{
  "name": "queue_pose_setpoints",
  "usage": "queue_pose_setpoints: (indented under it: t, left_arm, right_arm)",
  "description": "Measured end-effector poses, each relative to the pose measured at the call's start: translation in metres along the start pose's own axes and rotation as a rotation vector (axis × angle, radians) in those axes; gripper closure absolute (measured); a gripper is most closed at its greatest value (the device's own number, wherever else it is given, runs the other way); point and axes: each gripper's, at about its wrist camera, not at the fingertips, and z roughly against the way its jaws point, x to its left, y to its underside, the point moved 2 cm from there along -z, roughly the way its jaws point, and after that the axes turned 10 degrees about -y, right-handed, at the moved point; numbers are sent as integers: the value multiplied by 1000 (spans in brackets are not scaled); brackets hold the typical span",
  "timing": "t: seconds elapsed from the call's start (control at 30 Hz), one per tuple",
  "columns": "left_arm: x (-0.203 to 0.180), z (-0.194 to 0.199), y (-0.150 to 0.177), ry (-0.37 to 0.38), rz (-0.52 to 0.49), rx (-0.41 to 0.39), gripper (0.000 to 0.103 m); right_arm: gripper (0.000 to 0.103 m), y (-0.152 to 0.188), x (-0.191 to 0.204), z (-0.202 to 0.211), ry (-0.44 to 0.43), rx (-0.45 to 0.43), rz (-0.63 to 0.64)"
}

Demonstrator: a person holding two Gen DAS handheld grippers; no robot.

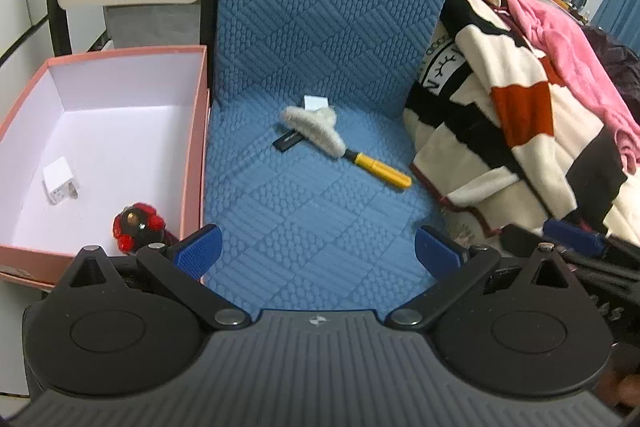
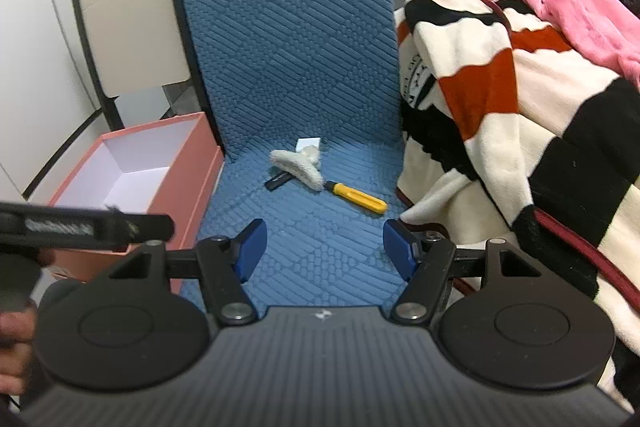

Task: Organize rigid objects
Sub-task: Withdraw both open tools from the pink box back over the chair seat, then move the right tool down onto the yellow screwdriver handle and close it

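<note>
On the blue quilted seat (image 1: 304, 211) lie a yellow-handled tool (image 1: 380, 169) (image 2: 356, 198), a fluffy grey hair claw (image 1: 314, 125) (image 2: 298, 167), a small black flat item (image 1: 286, 141) (image 2: 278, 181) and a white block (image 1: 316, 103) (image 2: 308, 143) behind the claw. A pink box (image 1: 192, 131) (image 2: 188, 163) stands to the left, holding a white charger cube (image 1: 61, 179) and a red-and-black toy (image 1: 138, 225). My left gripper (image 1: 318, 253) is wide open over the seat's front, nothing between its blue pads. My right gripper (image 2: 324, 247) is open too, and holds nothing.
A striped cream, black and red blanket (image 1: 512, 123) (image 2: 520, 99) and a pink cloth (image 2: 588, 11) are heaped on the right, against the seat. A beige folding chair back (image 2: 128, 11) stands behind the box. A hand (image 2: 16, 343) shows at the right view's left edge.
</note>
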Motion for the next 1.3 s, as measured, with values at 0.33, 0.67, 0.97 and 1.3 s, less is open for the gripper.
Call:
queue_pose_setpoints:
  t: [0.33,0.67,0.97,1.3]
  left_arm:
    - [-27,37,-43,-11,-31,-29,0]
    - [-34,32,-63,-30,-23,58,0]
    - [-37,14,-70,-18,-24,88,0]
    - [-46,1,-72,16,-12,91,0]
  right_arm:
    - [36,-8,-32,-28,-7,25,5]
    - [36,-15,-47,-75,-16,66,-35]
    - [36,-16,-53,-98,-4,103,-44]
    - [36,-12,-62,-108,-12,127,-80]
